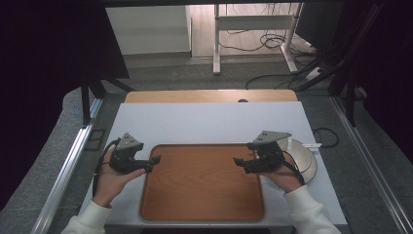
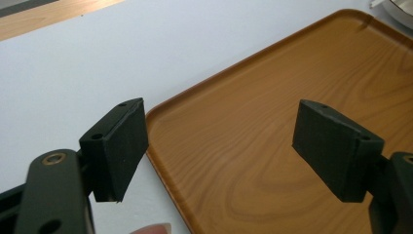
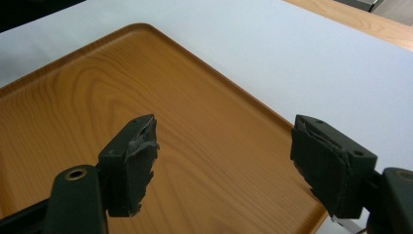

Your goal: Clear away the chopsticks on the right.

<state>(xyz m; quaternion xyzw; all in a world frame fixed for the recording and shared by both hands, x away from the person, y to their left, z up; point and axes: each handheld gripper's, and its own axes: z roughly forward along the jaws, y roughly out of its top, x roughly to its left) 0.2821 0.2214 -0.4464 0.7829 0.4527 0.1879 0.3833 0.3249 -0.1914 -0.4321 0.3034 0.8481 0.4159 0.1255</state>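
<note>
An empty wooden tray [image 1: 202,187] lies on a white mat [image 1: 209,119] in the middle of the table. My left gripper [image 1: 152,162] hovers at the tray's left rim, pointing inward, held in a person's hand. Its black jaws stand wide apart with nothing between them, and in the left gripper view [image 2: 221,122] the tray's corner [image 2: 292,63] lies below. My right gripper [image 1: 238,163] hovers over the tray's right side, pointing left. It is open too [image 3: 224,126], with bare tray wood [image 3: 97,83] under it. One pad [image 3: 139,165] looks frayed.
A white round plate [image 1: 306,157] sits on the mat just right of the tray, behind the right hand; its edge shows in the left gripper view [image 2: 402,7]. A bare wooden table strip [image 1: 209,96] runs beyond the mat. Cables and a desk frame stand on the floor behind.
</note>
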